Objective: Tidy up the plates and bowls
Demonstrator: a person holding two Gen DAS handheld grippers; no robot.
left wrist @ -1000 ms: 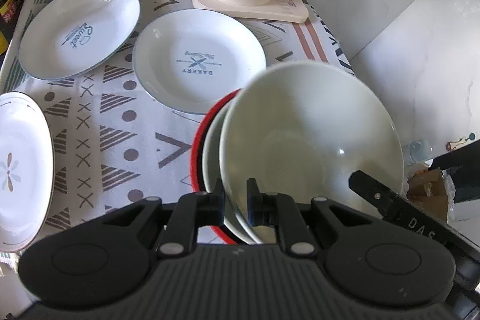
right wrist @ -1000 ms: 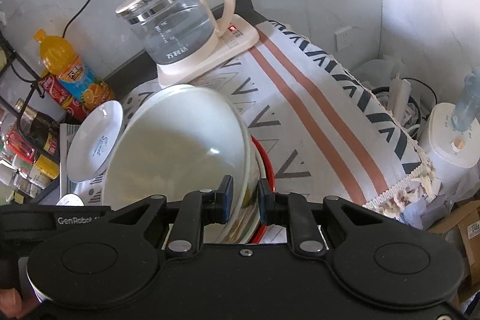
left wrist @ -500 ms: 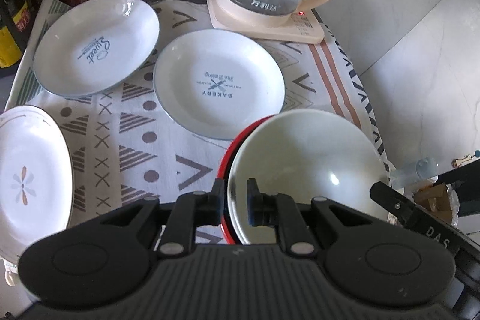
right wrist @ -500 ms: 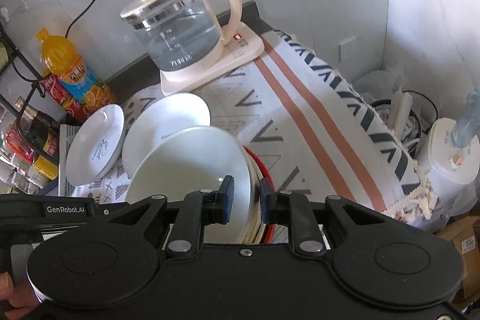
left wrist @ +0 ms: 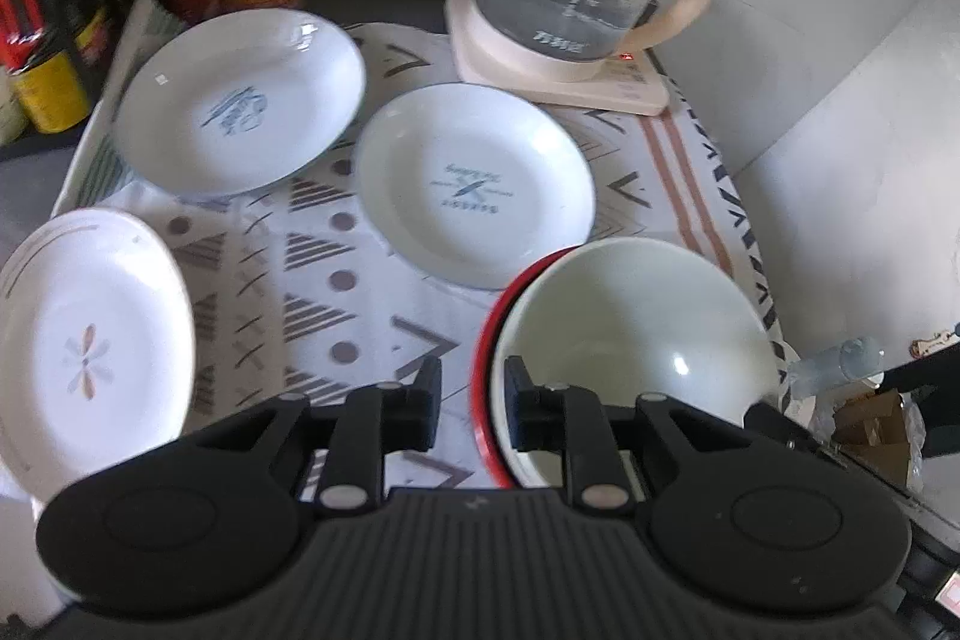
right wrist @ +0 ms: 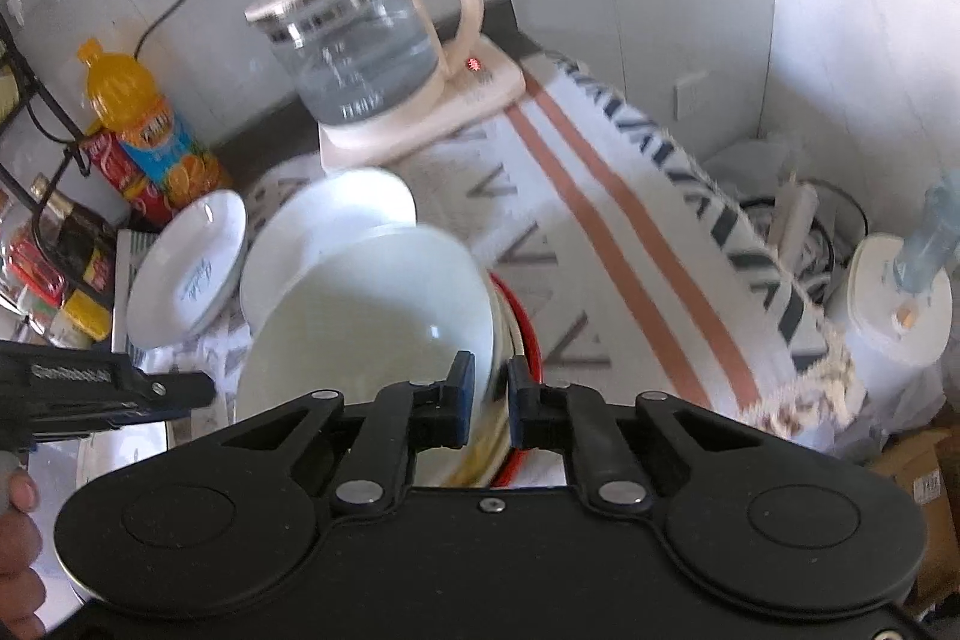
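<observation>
The pale bowl point(left wrist: 636, 334) is sitting in the red-rimmed stack by the worktop's point(left wrist: 336, 280) edge. The left gripper point(left wrist: 468, 391) fingers are spread around the rims. The right gripper point(right wrist: 491, 388) is pinching the bowl's rim. Letting go slowly and straight should keep the stack steady.

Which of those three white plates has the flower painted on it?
The flower plate, nearest on the far left of the cloth. The other two, the middle plate and the back plate, carry blue lettering instead.
</observation>
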